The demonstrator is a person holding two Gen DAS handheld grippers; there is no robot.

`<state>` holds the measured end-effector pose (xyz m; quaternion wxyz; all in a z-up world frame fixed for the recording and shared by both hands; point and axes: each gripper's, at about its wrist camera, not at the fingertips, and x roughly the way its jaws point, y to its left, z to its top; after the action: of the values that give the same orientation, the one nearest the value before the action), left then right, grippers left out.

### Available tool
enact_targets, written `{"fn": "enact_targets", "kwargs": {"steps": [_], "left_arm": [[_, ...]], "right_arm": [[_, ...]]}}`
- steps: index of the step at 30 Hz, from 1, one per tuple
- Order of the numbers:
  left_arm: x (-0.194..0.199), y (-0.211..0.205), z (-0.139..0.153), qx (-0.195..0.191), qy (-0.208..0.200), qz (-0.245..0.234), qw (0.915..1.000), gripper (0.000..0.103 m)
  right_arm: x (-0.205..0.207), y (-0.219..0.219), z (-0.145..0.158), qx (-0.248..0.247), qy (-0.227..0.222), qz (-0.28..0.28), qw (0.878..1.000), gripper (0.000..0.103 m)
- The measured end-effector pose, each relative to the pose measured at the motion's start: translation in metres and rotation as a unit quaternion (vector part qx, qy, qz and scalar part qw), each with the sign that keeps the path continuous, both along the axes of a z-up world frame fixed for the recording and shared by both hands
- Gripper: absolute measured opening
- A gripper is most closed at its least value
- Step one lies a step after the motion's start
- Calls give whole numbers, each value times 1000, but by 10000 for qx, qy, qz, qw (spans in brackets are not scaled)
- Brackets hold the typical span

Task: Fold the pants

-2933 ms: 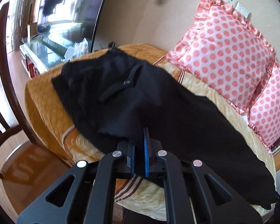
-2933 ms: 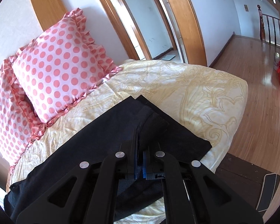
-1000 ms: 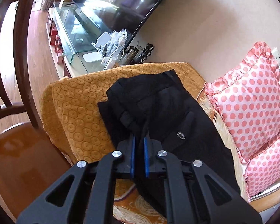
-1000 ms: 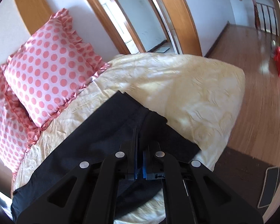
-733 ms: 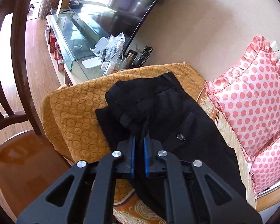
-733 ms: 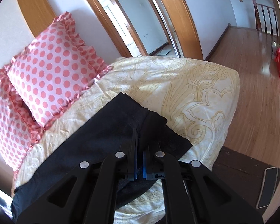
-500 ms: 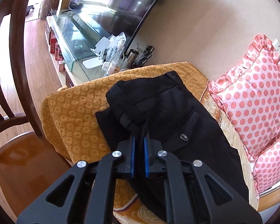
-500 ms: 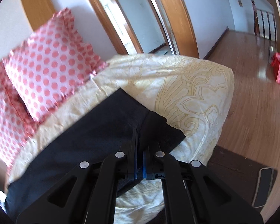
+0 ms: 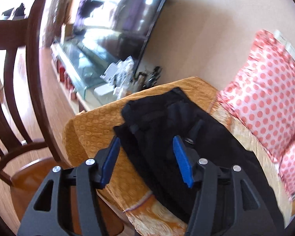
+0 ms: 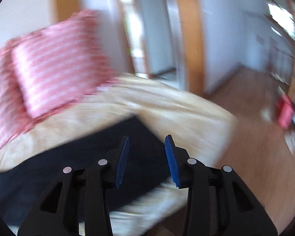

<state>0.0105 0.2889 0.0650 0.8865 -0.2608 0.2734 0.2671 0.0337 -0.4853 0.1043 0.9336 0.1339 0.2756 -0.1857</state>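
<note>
Black pants (image 9: 179,137) lie folded lengthwise along the sofa, waist end on the orange cover (image 9: 92,129) at the left. My left gripper (image 9: 145,157) is open and empty just above the waist end, blue pads spread wide. In the blurred right wrist view the leg end of the pants (image 10: 92,157) lies flat on the pale yellow cover (image 10: 167,106). My right gripper (image 10: 147,157) is open and empty over that end.
Pink dotted pillows (image 9: 269,98) lean on the wall behind the pants, also in the right wrist view (image 10: 55,59). A dark wooden chair (image 9: 19,98) stands at the left. A TV and glass stand (image 9: 92,59) are beyond. Wooden floor (image 10: 255,137) lies right of the sofa.
Both grippers were shut on the pants half a second ago and have opened, letting the cloth go. Both have pulled back and up a little; the right view is blurred by motion.
</note>
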Motion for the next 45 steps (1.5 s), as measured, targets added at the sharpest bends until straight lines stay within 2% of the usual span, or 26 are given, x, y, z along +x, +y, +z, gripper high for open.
{"fn": "enact_targets", "kwargs": {"steps": [1, 3, 4, 6, 7, 8, 10, 12, 13, 14, 16, 19, 21, 25, 27, 30, 32, 35, 37, 43, 45], "left_arm": [[2, -19, 4, 161, -31, -275, 9995, 66], [9, -51, 7, 338, -45, -807, 9962, 70], [16, -76, 6, 465, -5, -1257, 9910, 73], [26, -113, 1, 611, 123, -1884, 9801, 78], [33, -138, -2, 683, 212, -2323, 9700, 79], [37, -152, -4, 712, 243, -2589, 9630, 80], [43, -184, -10, 813, 260, -3084, 9474, 89], [46, -213, -16, 1054, 274, -3413, 9336, 92], [48, -225, -19, 1139, 300, -3566, 9268, 92], [50, -232, -22, 1148, 317, -3642, 9237, 93], [54, -240, -28, 1104, 387, -3736, 9202, 93], [59, -242, -42, 1029, 595, -3729, 9202, 93], [64, -244, -46, 1000, 660, -3715, 9206, 94], [62, -247, -52, 1048, 639, -3757, 9186, 101], [63, -249, -52, 1161, 649, -3757, 9172, 101], [62, -253, -54, 1378, 699, -3755, 9138, 101], [63, -254, -54, 1421, 719, -3743, 9135, 101], [65, -253, -54, 1392, 743, -3726, 9145, 101], [66, -253, -53, 1376, 749, -3730, 9145, 101], [63, -257, -55, 1482, 773, -3717, 9132, 101], [62, -257, -54, 1479, 774, -3704, 9138, 101]], "right_arm": [[17, 20, 6, 55, -4, 556, 9984, 40], [62, 78, 13, 240, 112, 1967, 9801, 40], [82, 109, 15, 304, 202, 2582, 9654, 40], [121, 176, 15, 411, 418, 3694, 9274, 40], [142, 216, 14, 492, 554, 4267, 9013, 40], [156, 242, 12, 532, 639, 4597, 8842, 39], [180, 293, 6, 596, 843, 5175, 8494, 39], [205, 345, -6, 583, 1134, 5674, 8135, 39], [214, 365, -13, 572, 1281, 5831, 8002, 39], [224, 386, -22, 484, 1450, 5932, 7904, 39], [238, 413, -36, 216, 1637, 6042, 7795, 38], [247, 430, -50, -132, 1786, 6141, 7687, 33], [242, 435, -56, -287, 1849, 6137, 7671, 33], [242, 438, -64, -393, 1987, 6147, 7623, 26], [237, 436, -66, -355, 2010, 6190, 7584, 20], [234, 435, -65, -387, 1971, 6243, 7549, 4], [235, 436, -64, -473, 1898, 6178, 7616, 2], [246, 439, -58, -715, 1658, 5942, 7837, 1], [254, 438, -55, -618, 1578, 5877, 7911, 1], [254, 443, -67, -837, 1677, 5852, 7889, 4], [255, 431, -61, -845, 1652, 5689, 8012, 8]]}}
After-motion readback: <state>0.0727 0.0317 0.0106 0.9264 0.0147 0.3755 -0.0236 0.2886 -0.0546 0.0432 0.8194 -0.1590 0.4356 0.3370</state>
